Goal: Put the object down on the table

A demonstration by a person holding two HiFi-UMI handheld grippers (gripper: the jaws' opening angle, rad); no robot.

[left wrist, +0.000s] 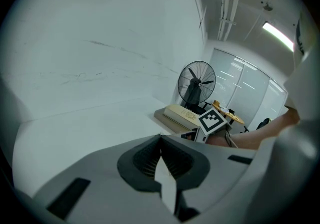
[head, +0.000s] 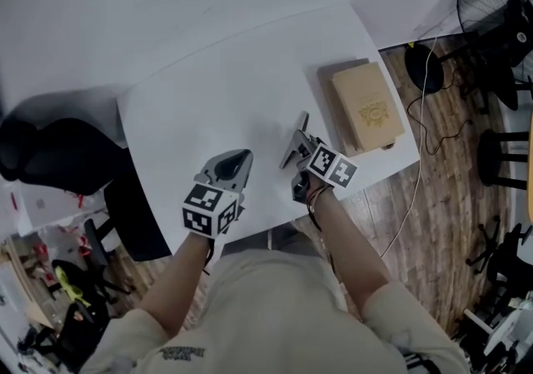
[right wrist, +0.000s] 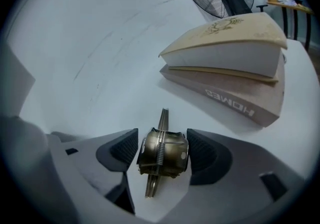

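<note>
Right tool (right wrist: 162,137) observed with jaws apart. A brass-coloured metal spring clip (right wrist: 161,158) is seen between them, apparently set down on the white desk (head: 208,89) near its front edge, with the pads seemingly just clear of it. A beige stacked book box (head: 366,106) is noted at the right edge. Left tool (left wrist: 160,140) is closed together with nothing held.

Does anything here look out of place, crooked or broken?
Nothing stands out as spilled or damaged. A brass spring clip stands between the right gripper's open jaws, with the pads seemingly just off it. The cream book lies neatly on the brown box near the white table's right edge.
</note>
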